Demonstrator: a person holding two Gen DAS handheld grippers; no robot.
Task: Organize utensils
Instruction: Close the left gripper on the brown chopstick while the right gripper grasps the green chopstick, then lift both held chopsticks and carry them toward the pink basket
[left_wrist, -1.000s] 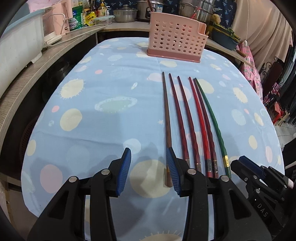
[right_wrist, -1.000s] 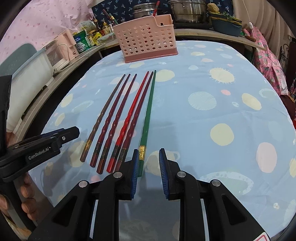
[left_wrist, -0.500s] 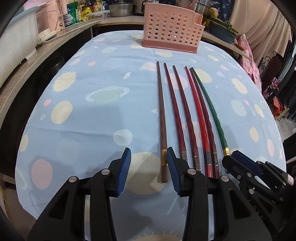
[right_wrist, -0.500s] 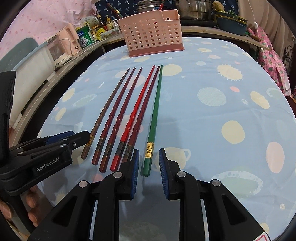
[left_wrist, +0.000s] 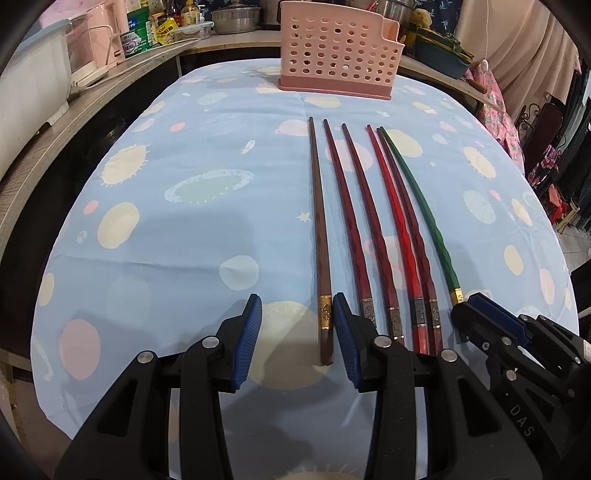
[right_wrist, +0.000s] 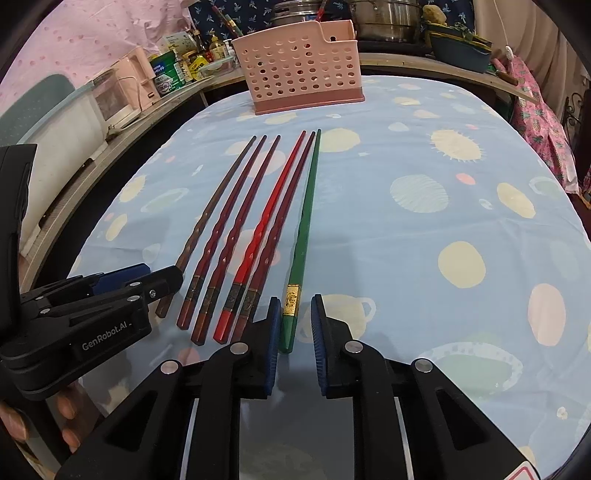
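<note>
Several long chopsticks lie side by side on the blue patterned tablecloth (left_wrist: 192, 236), thick ends toward me. The brown chopstick (left_wrist: 320, 236) is the leftmost; its thick end lies between the fingers of my open left gripper (left_wrist: 297, 334), close to the right finger. The green chopstick (right_wrist: 303, 236) is the rightmost; its thick end lies between the fingers of my open right gripper (right_wrist: 294, 328). Dark red chopsticks (left_wrist: 351, 221) and a bright red one (left_wrist: 397, 229) lie between them. A pink perforated utensil basket (left_wrist: 338, 55) stands upright at the far end.
A counter along the left and back holds a white tub (left_wrist: 29, 81), jars, cans and steel pots (right_wrist: 388, 18). The table's near edge is just under both grippers. The right gripper shows in the left wrist view (left_wrist: 517, 339); the left shows in the right wrist view (right_wrist: 92, 306).
Both grippers have drawn back toward me along the chopsticks, so the thick ends now lie between the fingers. The right gripper's jaws have opened a little wider.
</note>
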